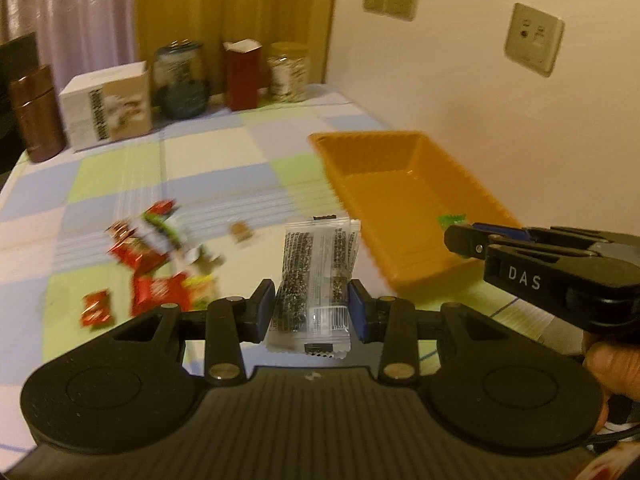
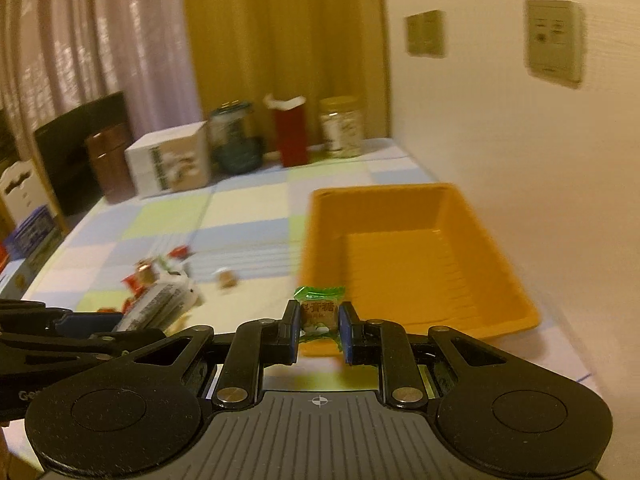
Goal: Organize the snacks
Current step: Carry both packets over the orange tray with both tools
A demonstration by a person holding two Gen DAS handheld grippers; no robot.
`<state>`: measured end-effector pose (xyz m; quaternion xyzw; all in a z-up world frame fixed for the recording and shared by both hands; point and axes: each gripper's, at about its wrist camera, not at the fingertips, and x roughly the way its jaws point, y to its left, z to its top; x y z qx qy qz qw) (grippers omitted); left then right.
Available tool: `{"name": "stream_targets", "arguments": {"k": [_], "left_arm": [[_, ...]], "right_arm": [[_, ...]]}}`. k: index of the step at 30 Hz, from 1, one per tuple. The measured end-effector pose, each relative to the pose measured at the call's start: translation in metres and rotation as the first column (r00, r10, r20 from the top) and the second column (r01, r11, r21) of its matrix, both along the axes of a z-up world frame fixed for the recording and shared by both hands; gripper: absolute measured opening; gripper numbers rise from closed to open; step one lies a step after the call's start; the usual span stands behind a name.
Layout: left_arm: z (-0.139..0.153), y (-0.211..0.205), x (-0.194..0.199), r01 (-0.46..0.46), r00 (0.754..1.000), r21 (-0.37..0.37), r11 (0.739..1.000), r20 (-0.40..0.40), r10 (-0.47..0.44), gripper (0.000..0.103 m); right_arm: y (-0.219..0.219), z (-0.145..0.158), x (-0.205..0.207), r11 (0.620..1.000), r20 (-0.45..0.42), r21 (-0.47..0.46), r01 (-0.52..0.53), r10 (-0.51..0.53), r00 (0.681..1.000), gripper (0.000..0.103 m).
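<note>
Both wrist views look forward and down, close above the tabletop [image 1: 208,160]; they share the orange tray [image 1: 404,200] and far jars [image 2: 342,128].

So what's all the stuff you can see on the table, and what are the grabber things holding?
Tray: one, orange, empty, right side of the table by the wall.
Tablecloth: one, checked blue, green and cream.
Loose snacks: a blurry pile, mostly red and green, left of the tray.
Small brown snack: one, alone between pile and tray.
Containers: five at the far edge: brown tin, white box, dark jar, red carton, yellow-lidded jar.
Wall plates: three, beige.
Black-and-white packet: one, in the left gripper.
Green candy: one, in the right gripper.
Hand: partly seen, holding the right gripper.
</note>
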<state>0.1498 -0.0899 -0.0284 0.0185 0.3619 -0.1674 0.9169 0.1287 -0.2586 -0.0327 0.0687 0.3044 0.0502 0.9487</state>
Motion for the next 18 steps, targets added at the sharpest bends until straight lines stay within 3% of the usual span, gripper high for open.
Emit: {"name": "stream_targets", "arguments": {"k": [8,18], "left_arm": [[0.006,-0.048,0.028,0.058,0.998,-0.017,0.998,0.009,-0.058,0.036],[-0.009,-0.085,0.064,0.1,0.995,-0.014,0.995,-0.015,-0.1,0.036]], "right_arm": [[-0.051,0.005,0.022,0.996,-0.027,0.019,0.087,-0.087,0.996,0.021],[-0.079,-0.008,0.054,0.992,-0.067,0.035,0.124,-0.122,0.99,0.021]]}}
